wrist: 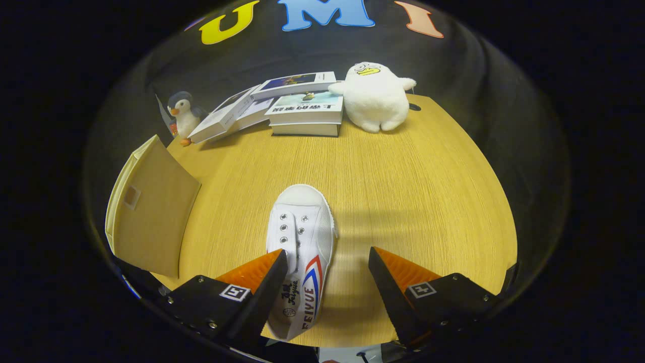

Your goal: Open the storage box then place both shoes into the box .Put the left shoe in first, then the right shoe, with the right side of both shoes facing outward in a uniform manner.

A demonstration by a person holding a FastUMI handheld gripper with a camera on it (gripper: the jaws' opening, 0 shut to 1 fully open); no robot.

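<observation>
We see a wooden table (pixel 403 181) spread under everything. Taking the white shoe (pixel 302 237) as our landmark: the beige storage box (pixel 151 212) stands to its left at the table's edge, its flap hanging open. Far beyond the shoe lies a heap of books (pixel 287 108), with a white plush duck (pixel 375 96) to their right and a small plush penguin (pixel 182 117) to their left. The shoe itself lies toe pointing away from us, its striped side facing right. Our gripper (pixel 327 272) is spread wide and grasps nothing: the left finger overlaps the shoe's heel end, the right stands apart over bare wood.
</observation>
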